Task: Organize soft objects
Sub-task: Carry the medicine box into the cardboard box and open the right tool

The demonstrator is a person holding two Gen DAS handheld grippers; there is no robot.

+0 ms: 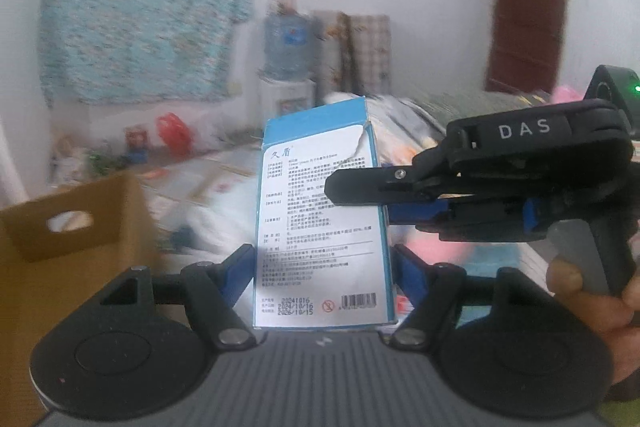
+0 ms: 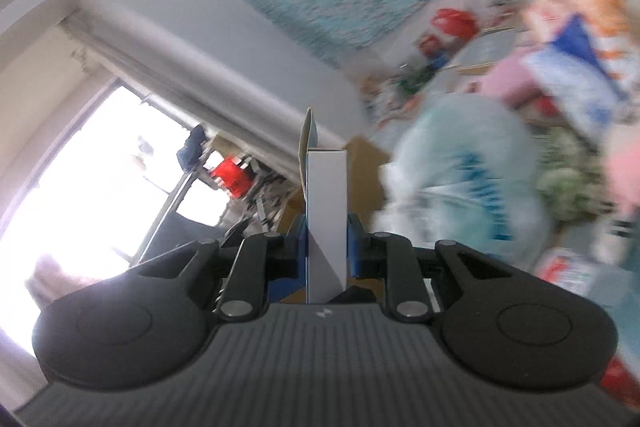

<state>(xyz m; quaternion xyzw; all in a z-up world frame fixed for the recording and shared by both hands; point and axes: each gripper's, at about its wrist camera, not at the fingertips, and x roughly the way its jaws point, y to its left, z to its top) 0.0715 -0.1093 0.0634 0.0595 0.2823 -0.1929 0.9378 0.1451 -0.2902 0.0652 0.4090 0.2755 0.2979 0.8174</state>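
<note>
A tall blue and white carton (image 1: pixel 320 163) printed with text and a barcode stands upright in the middle of the left wrist view. My left gripper (image 1: pixel 322 267) is shut on its lower part, a blue pad against each wide edge. My right gripper (image 1: pixel 360 203) comes in from the right, held by a hand (image 1: pixel 580 287), and clamps the carton's right edge higher up. In the right wrist view the carton's narrow white side (image 2: pixel 326 195) sits between the blue pads of my right gripper (image 2: pixel 326 251), its top flap raised. The view is tilted and blurred.
A brown cardboard box (image 1: pixel 72 227) with a handle hole stands at the lower left. Soft things lie behind on a bed: a pale blue bundle (image 2: pixel 460 179) and pink cloth (image 1: pixel 432 247). A water bottle (image 1: pixel 286 43), a teal wall cloth (image 1: pixel 140 15) and a dark door (image 1: pixel 528 11) stand further back.
</note>
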